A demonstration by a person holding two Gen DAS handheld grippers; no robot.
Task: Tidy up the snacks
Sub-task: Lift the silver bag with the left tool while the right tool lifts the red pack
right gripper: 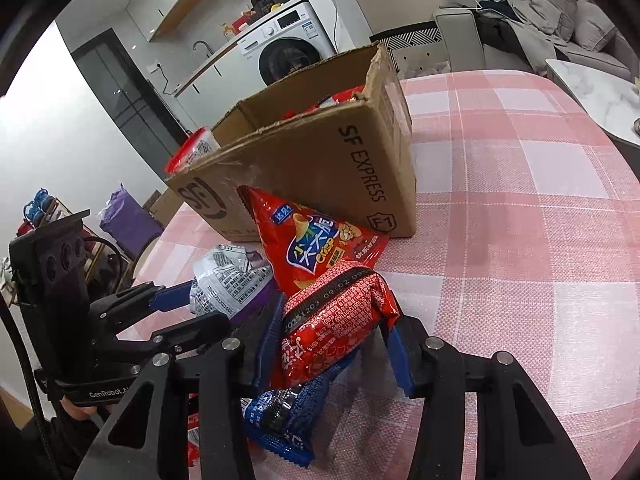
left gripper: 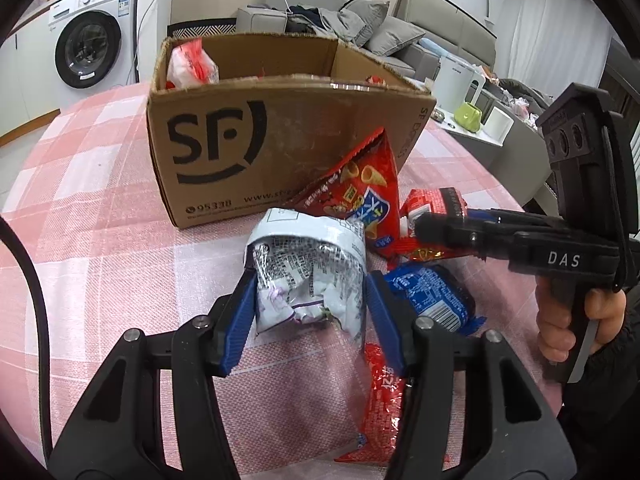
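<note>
On the pink checked tablecloth (right gripper: 520, 208) in front of the cardboard box (left gripper: 256, 136), the left gripper (left gripper: 310, 300) clamps a crumpled silver packet (left gripper: 308, 276) while the right gripper (right gripper: 332, 344) grips a red packet (right gripper: 336, 320), beside a blue packet (right gripper: 288, 420) and a red chip bag (left gripper: 360, 196).

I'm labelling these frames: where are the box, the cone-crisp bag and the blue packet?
box (left gripper: 280, 148): left wrist view, on its printed front wall.
cone-crisp bag (right gripper: 316, 248): right wrist view, on its printed front.
blue packet (left gripper: 430, 292): left wrist view, on its top face.
</note>
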